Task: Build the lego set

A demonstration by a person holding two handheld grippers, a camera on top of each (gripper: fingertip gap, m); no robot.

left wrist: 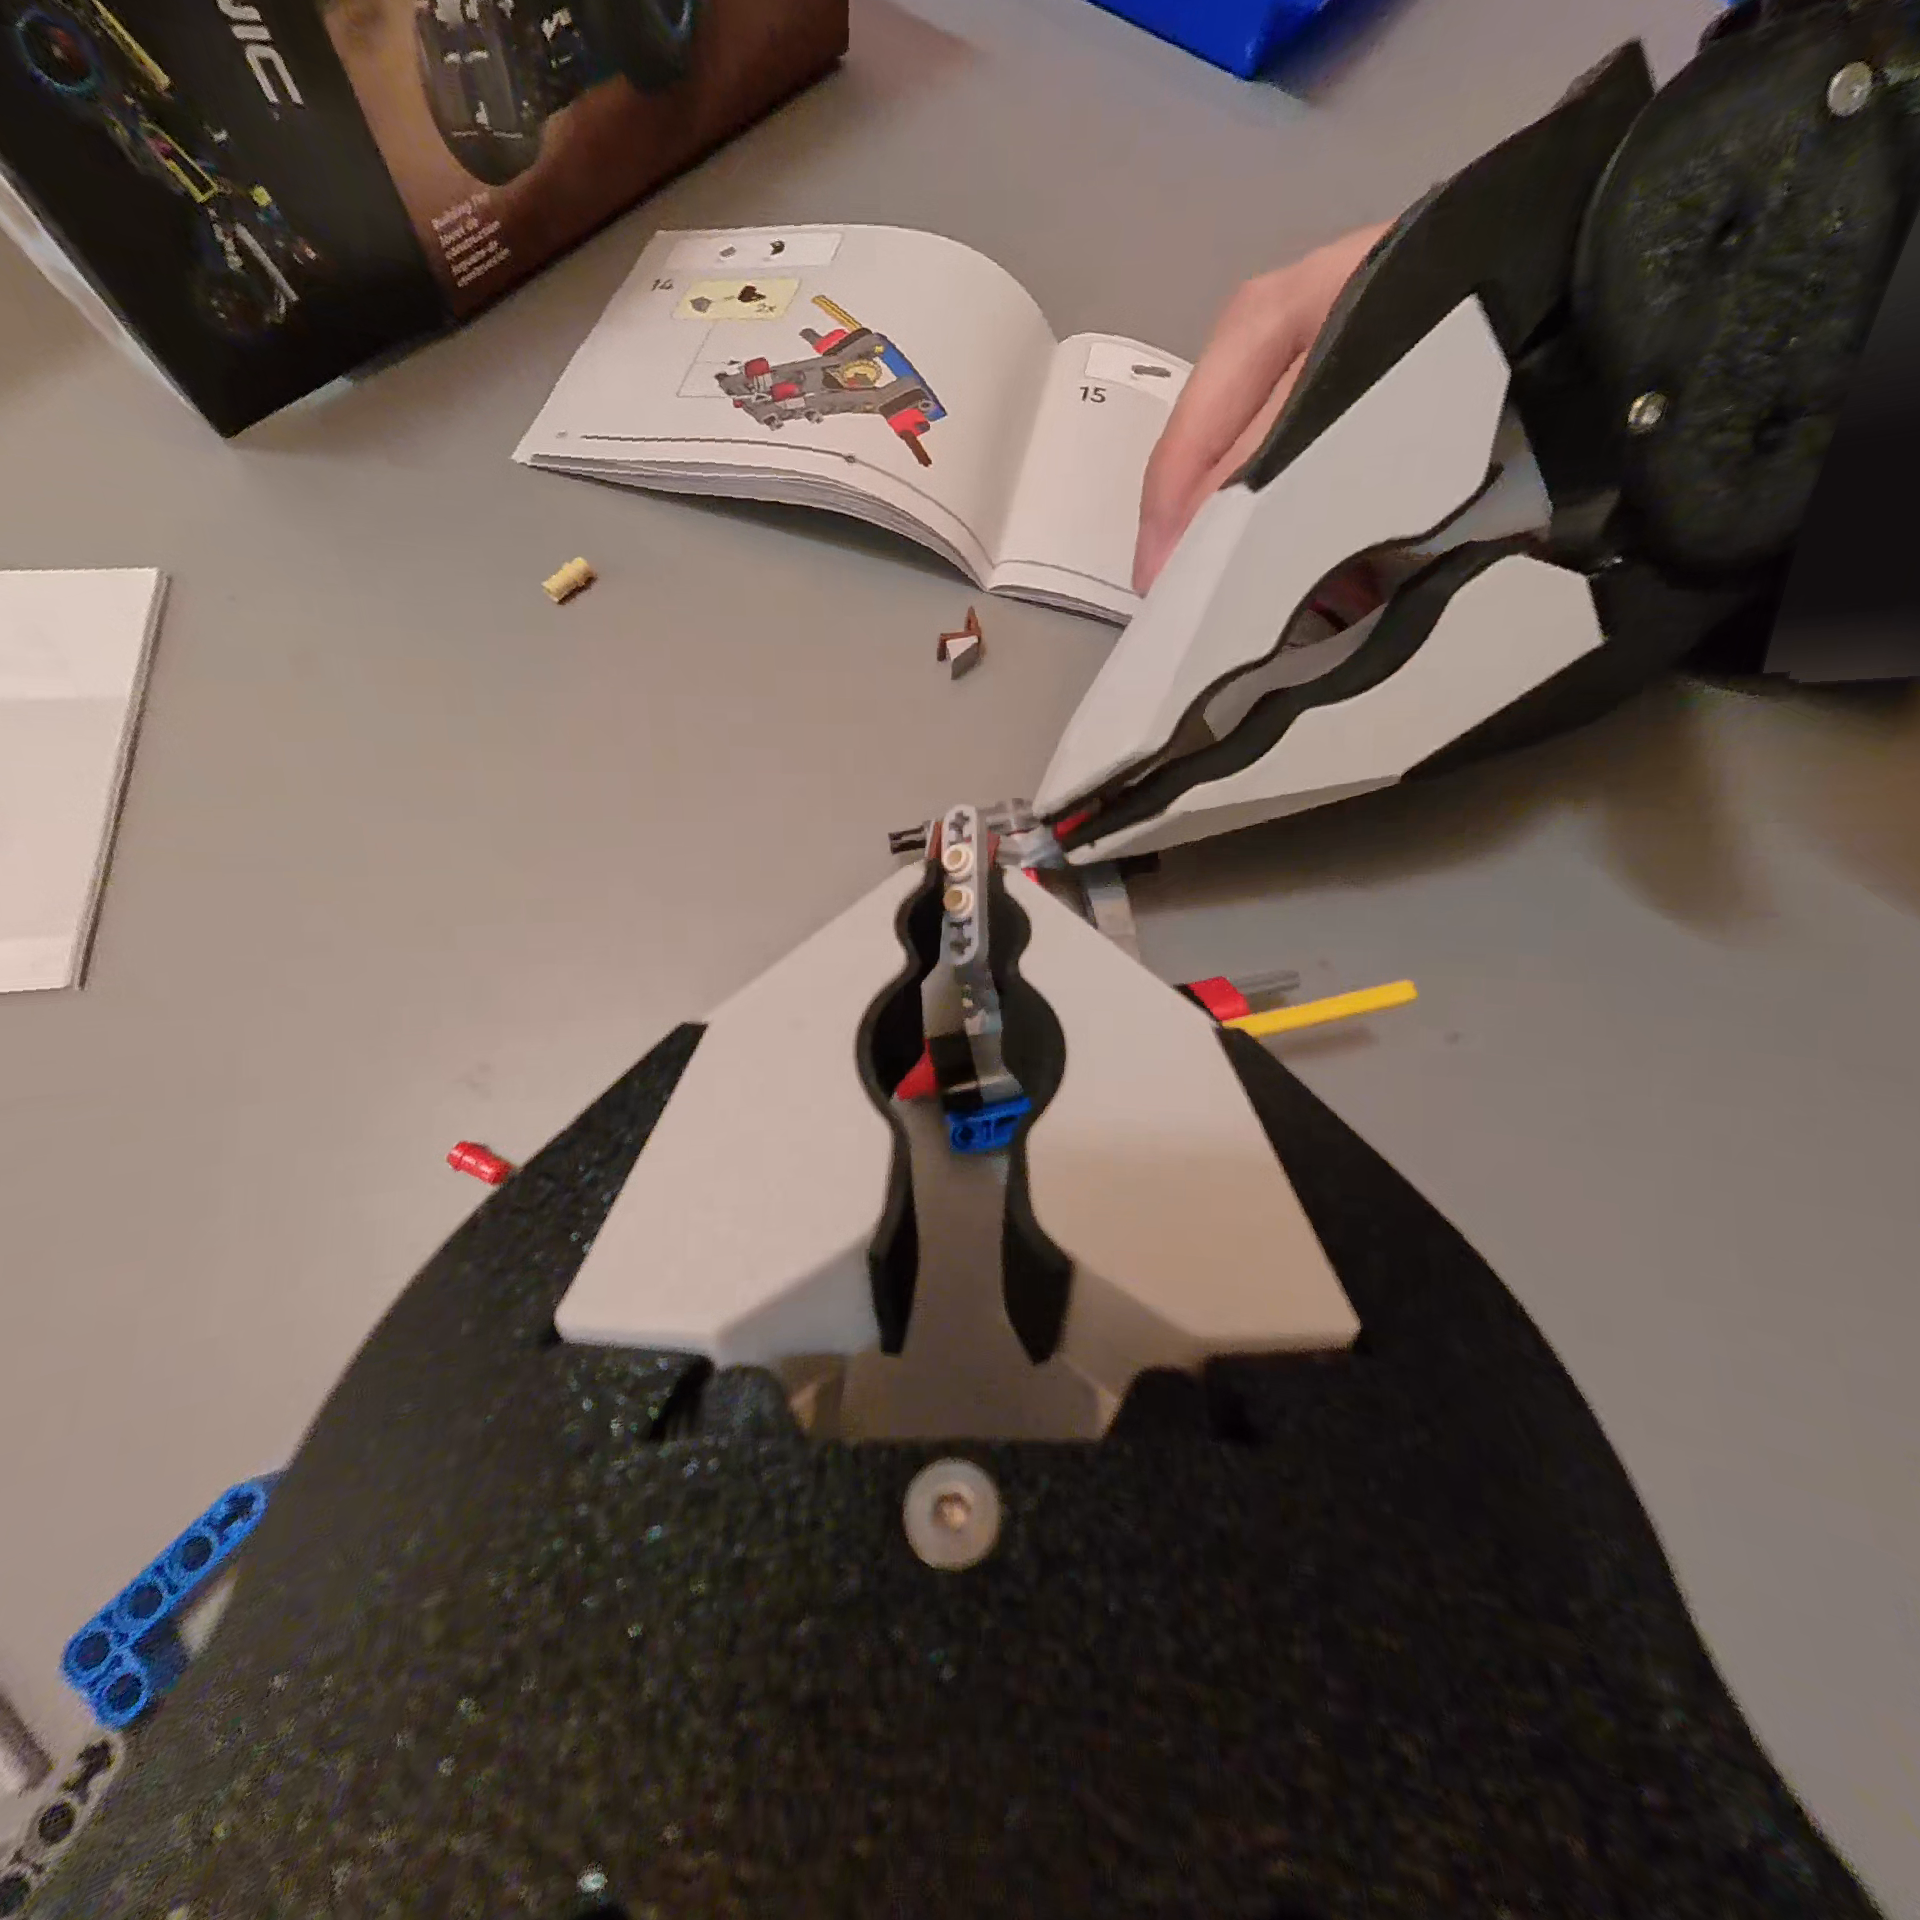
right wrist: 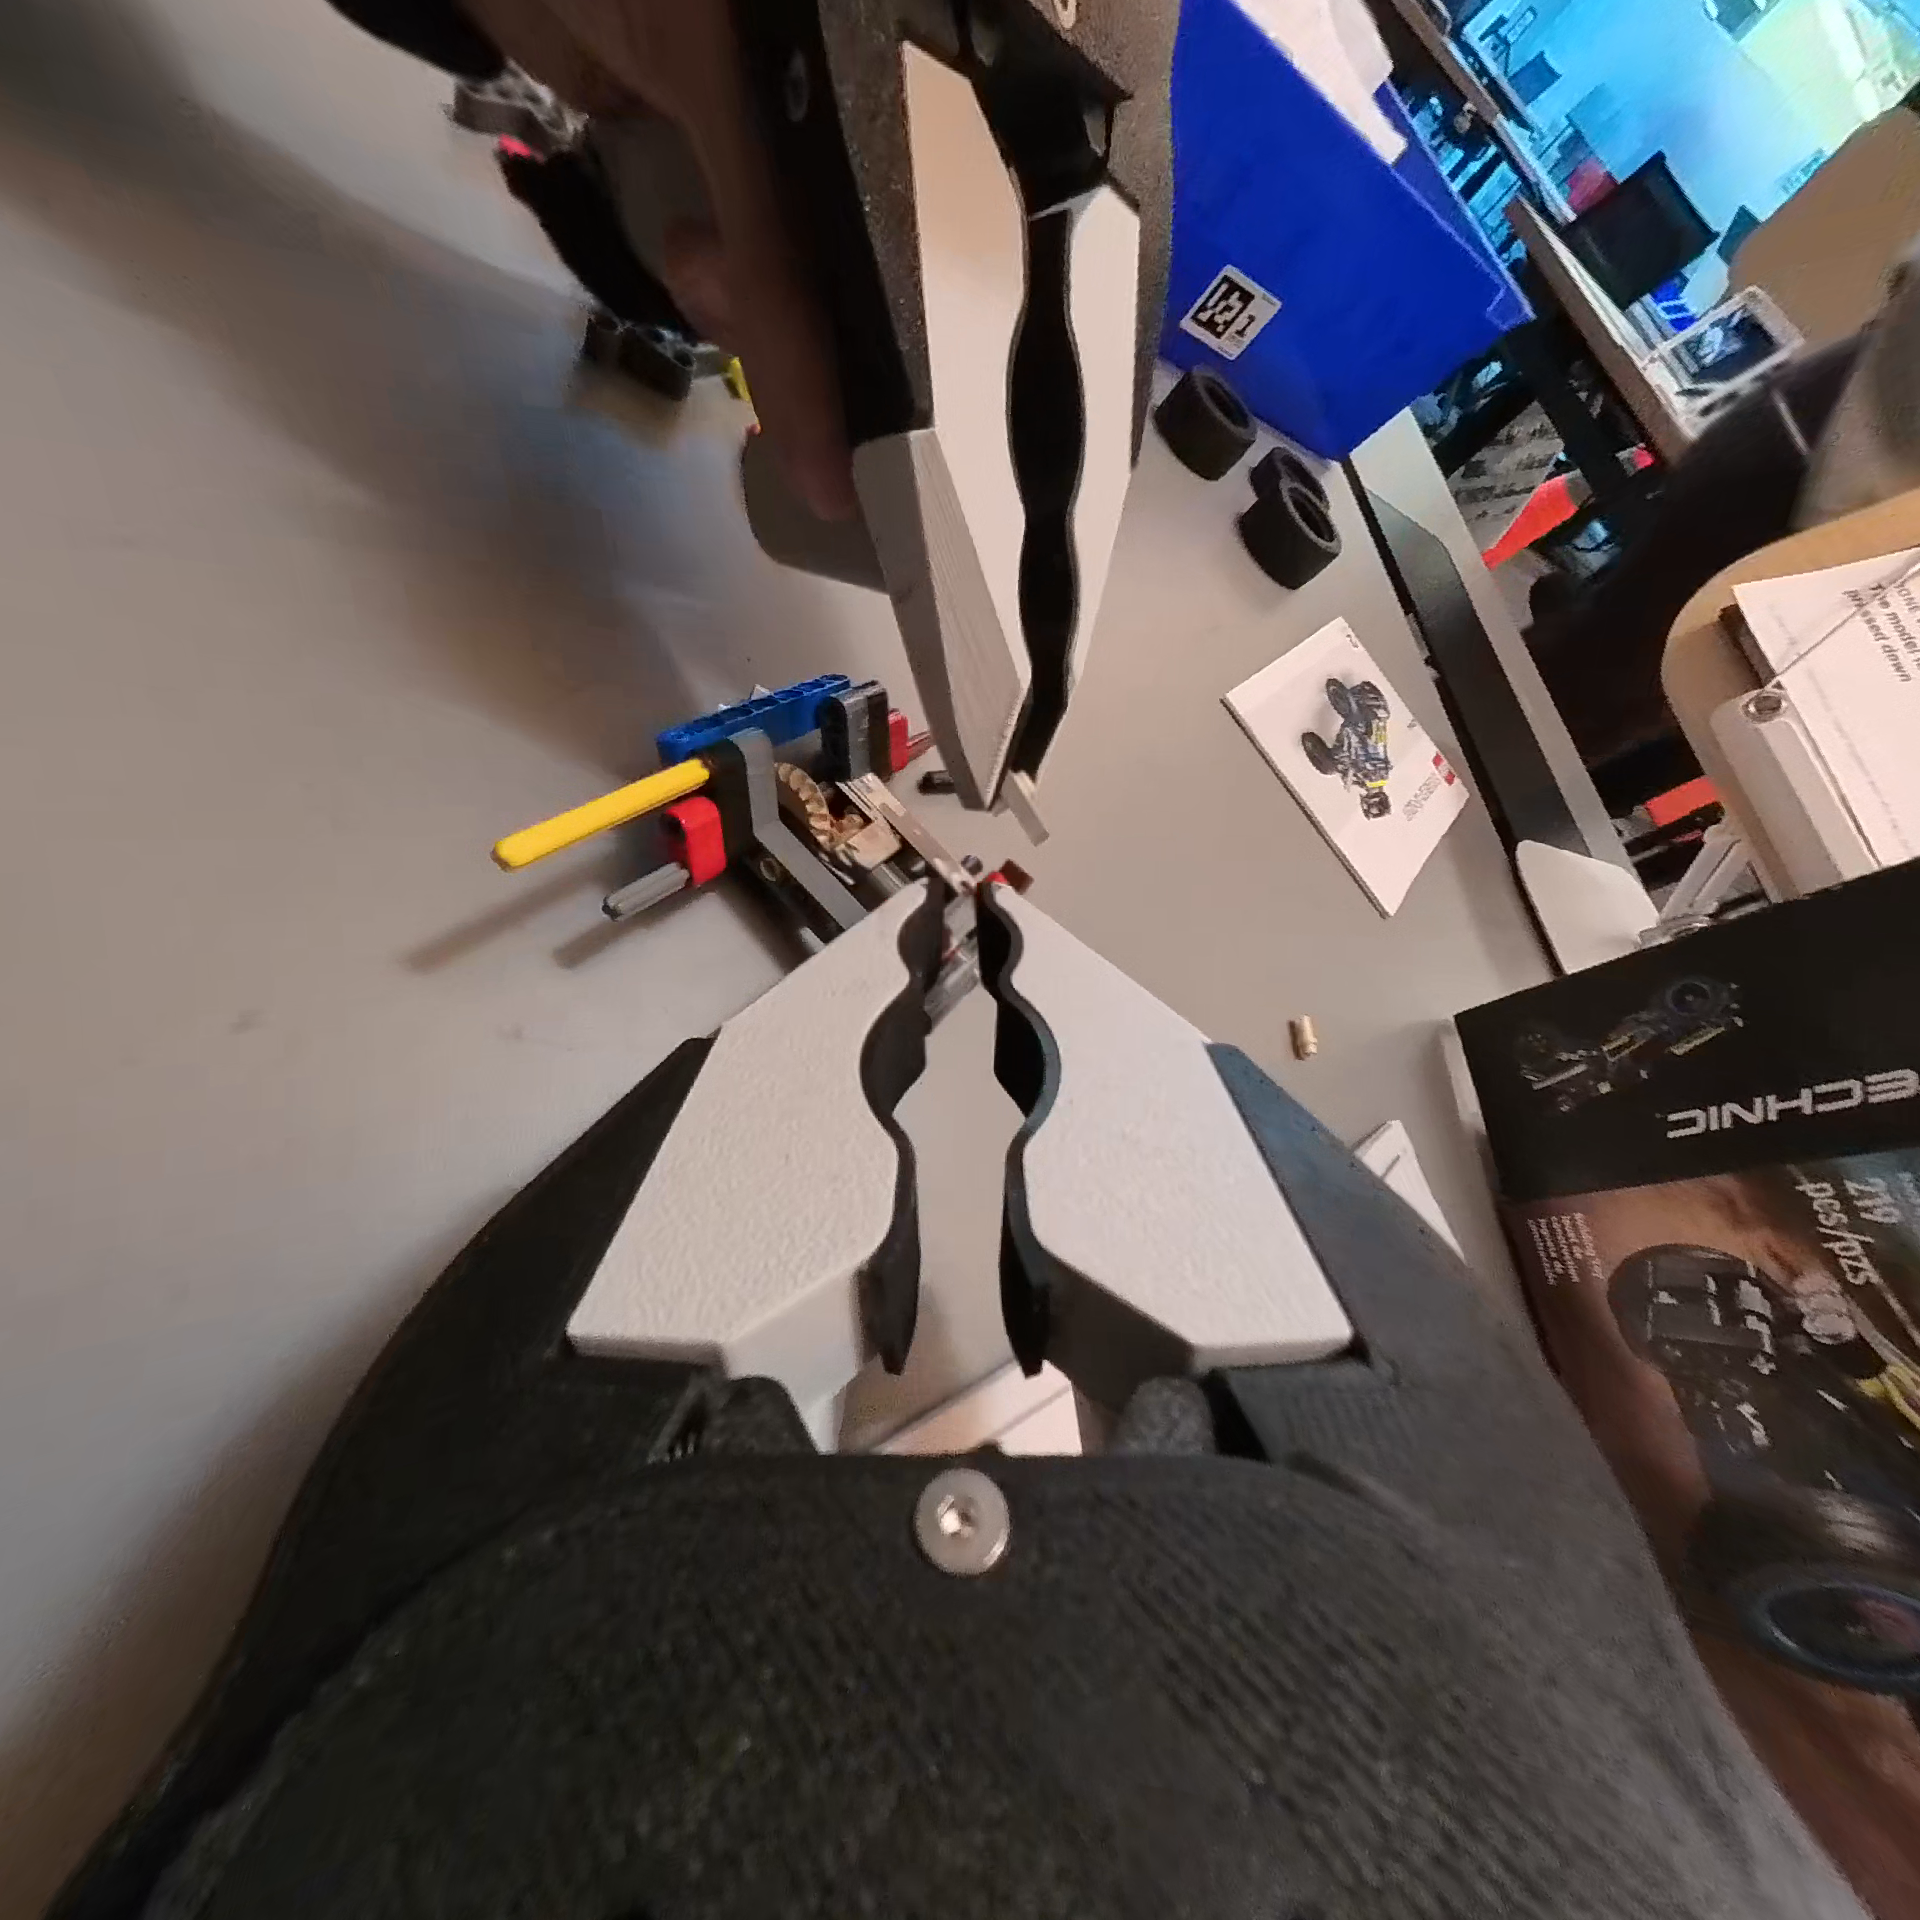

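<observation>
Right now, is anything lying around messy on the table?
A little. Loose pieces lie scattered on the grey table: a tan connector, a small brown piece tipped over near the open booklet, and a red pin. Nothing looks broken.

The grey desk [left wrist: 416, 831] carried an open instruction booklet [left wrist: 831, 395] and the set's box [left wrist: 395, 156] toward its far edge, with black tyres [right wrist: 1288, 520] beside a blue bin [right wrist: 1340, 260]. Loose pieces lay between (a tan pin [left wrist: 567, 579], a red pin [left wrist: 476, 1161], a blue beam [left wrist: 156, 1600]), and a closed white leaflet [left wrist: 62, 769] sat at the left edge.
</observation>
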